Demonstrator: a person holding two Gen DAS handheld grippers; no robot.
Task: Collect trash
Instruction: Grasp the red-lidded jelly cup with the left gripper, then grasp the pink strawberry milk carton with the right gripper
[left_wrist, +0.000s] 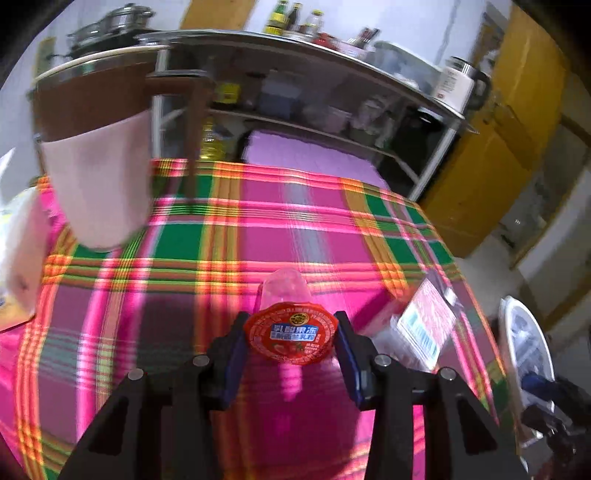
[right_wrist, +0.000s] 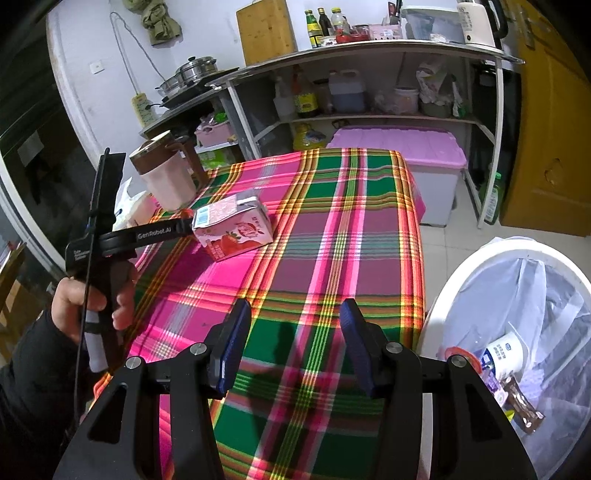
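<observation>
Jelly cup (left_wrist: 290, 332) sits clamped in left tongs (left_wrist: 291, 345); right tongs (right_wrist: 295, 339) gape, holding nothing.

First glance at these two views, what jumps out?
The loud pink-and-green plaid tablecloth fills both views. In the left wrist view, the left gripper is shut on a red-lidded jelly cup above the cloth. In the right wrist view, the right gripper is open, with a strawberry milk carton lying on the table and a lined white bin at right.

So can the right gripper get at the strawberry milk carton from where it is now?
Probably yes: the right gripper is open and empty, with only bare tablecloth between it and the strawberry milk carton. The left gripper sits close beside the carton, though.
</observation>
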